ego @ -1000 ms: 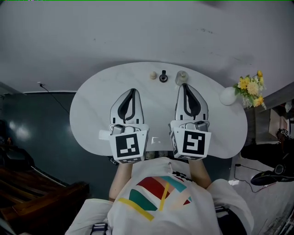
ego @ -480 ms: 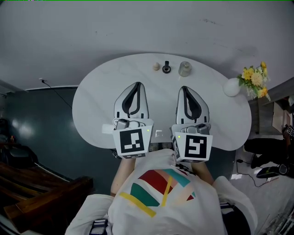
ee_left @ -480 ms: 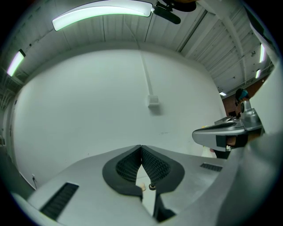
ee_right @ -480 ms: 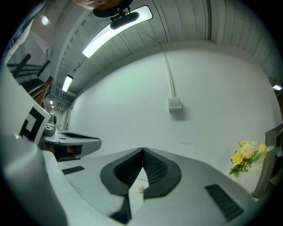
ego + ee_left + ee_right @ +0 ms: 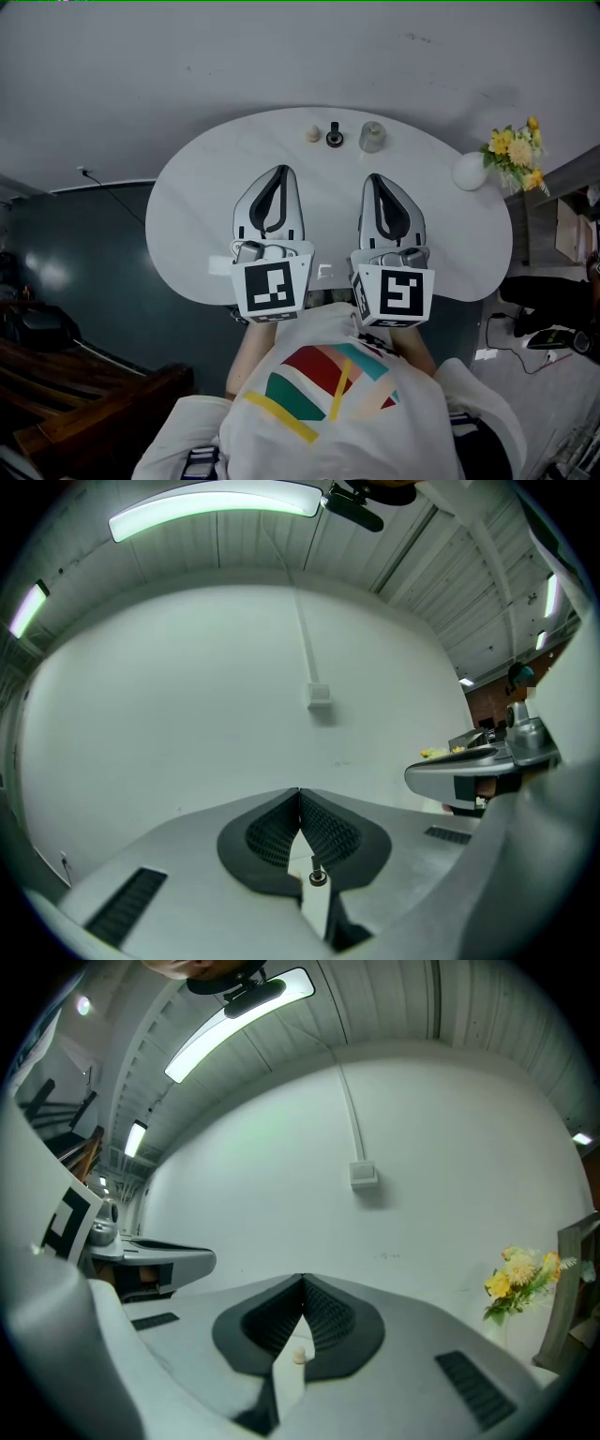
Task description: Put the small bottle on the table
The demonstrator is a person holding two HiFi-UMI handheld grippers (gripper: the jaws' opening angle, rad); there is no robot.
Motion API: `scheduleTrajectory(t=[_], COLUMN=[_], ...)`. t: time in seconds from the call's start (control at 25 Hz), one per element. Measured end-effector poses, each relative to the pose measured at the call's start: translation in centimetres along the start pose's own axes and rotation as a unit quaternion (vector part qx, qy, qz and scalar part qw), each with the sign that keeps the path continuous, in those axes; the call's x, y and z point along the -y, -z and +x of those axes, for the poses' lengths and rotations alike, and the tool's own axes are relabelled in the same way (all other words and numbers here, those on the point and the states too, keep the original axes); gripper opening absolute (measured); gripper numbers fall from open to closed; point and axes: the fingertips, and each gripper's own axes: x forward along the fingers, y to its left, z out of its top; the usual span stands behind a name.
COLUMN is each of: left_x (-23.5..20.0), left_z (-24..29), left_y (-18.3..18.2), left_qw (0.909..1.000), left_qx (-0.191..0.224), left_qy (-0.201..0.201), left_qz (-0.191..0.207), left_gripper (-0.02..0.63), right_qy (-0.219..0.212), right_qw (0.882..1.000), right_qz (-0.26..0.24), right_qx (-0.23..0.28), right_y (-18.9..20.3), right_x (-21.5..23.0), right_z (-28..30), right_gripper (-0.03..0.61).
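Left gripper (image 5: 277, 172) and right gripper (image 5: 375, 180) fingers closed, empty; small clear bottle (image 5: 372, 137) stands on bench (image 5: 450, 234) well beyond them (placing looks done; next, just withdraw).

One overhead view, two views along the fingers (image 5: 328, 834)
The surface (image 5: 187, 234) is viewed steeply from above; both gripper cameras are aimed level across it at one shared white wall (image 5: 187, 714).

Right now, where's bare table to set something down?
Free: the left lobe of the table beside the left gripper; the lane between it and the right gripper; the stretch from there to the vase. Crowded: the far edge, with a cream ball, a black piece and a glass jar in a row.
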Motion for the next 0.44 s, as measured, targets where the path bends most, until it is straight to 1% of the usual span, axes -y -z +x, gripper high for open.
scheduleTrajectory(t=[0.44], left_x=[-1.6], left_z=[-0.1], left_y=[0.5], left_qw=[0.9999], left_qx=[-0.004], left_qy=[-0.014], left_qz=[-0.004], left_gripper=[0.017], right_qy=[0.006], right_qw=[1.000], right_qz=[0.003], right_qx=[-0.006], right_y=[0.6], right_x=[0.1], right_z=[0.1], right_gripper=[0.011])
